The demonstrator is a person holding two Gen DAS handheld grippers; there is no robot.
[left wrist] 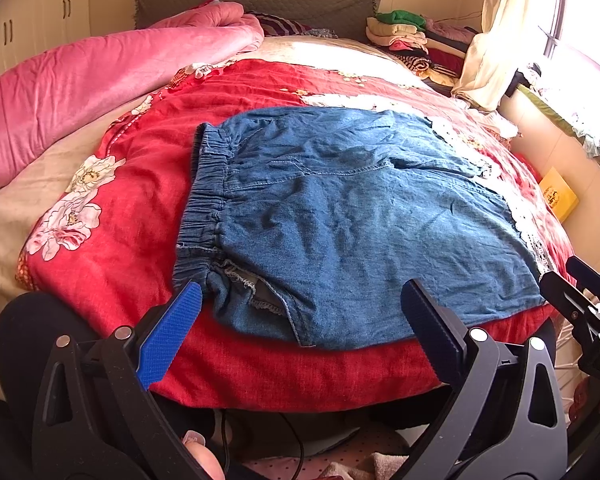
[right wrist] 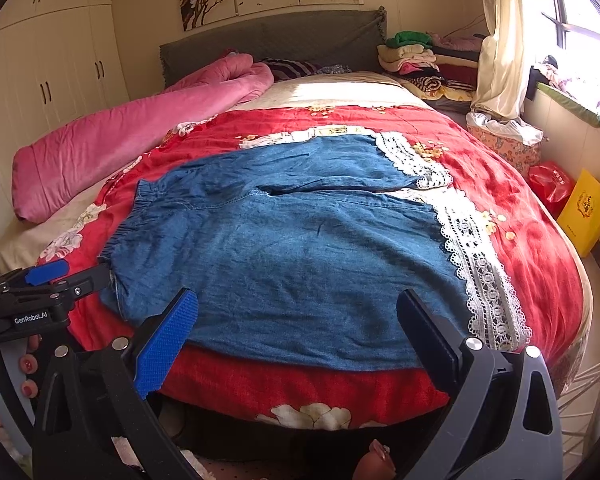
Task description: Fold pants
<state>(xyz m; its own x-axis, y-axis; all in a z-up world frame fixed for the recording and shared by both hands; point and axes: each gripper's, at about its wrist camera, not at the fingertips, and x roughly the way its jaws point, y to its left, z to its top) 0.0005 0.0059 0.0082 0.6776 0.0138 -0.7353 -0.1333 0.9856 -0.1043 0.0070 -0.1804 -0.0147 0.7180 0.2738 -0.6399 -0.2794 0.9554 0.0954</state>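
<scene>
Blue denim pants [left wrist: 340,216] with an elastic waistband [left wrist: 206,196] on the left and white lace cuffs [right wrist: 476,264] on the right lie flat on a red floral bedspread [left wrist: 112,240]. The pants also show in the right wrist view [right wrist: 284,256]. My left gripper [left wrist: 300,300] is open and empty, hovering over the near waistband corner. My right gripper [right wrist: 298,308] is open and empty, over the near leg by the bed's front edge. The right gripper also shows at the right edge of the left wrist view [left wrist: 584,284], and the left gripper at the left of the right wrist view [right wrist: 66,274].
A rolled pink quilt [left wrist: 100,80] lies along the bed's left side. Folded clothes [right wrist: 416,60] are stacked at the far right by the grey headboard [right wrist: 272,44]. A yellow box [right wrist: 586,210] and a red bag [right wrist: 550,184] stand beside the bed on the right, under the window.
</scene>
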